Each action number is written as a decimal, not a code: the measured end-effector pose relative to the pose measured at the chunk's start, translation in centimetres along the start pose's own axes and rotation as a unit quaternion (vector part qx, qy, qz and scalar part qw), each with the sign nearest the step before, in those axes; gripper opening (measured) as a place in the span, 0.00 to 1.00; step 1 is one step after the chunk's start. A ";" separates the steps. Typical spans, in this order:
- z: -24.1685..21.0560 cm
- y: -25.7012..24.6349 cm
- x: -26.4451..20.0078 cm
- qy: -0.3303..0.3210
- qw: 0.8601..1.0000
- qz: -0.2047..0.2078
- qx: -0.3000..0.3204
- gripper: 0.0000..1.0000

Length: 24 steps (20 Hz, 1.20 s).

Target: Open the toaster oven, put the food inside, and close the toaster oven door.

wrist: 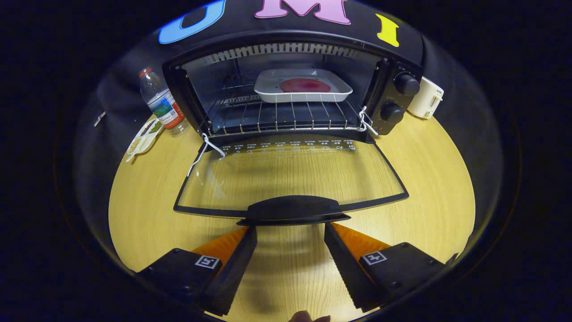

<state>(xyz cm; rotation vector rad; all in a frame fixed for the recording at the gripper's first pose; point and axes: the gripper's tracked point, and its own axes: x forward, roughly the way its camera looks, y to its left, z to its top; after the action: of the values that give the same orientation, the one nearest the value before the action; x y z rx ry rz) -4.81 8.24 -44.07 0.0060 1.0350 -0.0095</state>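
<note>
A black toaster oven [402, 96] stands on the wooden table with its glass door [290, 174] folded down flat toward me. Inside, on the wire rack [277, 118], rests a white tray [272, 87] holding a round reddish slice of food [305, 85]. The door's black handle [292, 210] lies just ahead of my fingertips. My gripper [290, 230] is open, its two black fingers [237, 264] spread wide below the handle, with bare table between them.
A water bottle [161, 103] and a small dish of snacks [144, 138] sit left of the oven. A white appliance [426, 98] stands at its right. Bare wooden table [438, 179] surrounds the door on both sides.
</note>
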 end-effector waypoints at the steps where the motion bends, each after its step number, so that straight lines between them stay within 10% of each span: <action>1: 0.4 0.0 -0.8 -0.012 1.000 0.002 -0.001 0.99; 12: 11.5 -0.7 -9.3 -0.179 0.983 0.024 0.021 0.99; 24: 20.4 -11.8 -25.6 -0.365 0.931 0.009 -0.014 0.99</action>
<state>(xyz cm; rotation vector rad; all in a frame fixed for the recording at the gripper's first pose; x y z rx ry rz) -0.42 -3.64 -11.68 -0.0142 0.2876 0.0195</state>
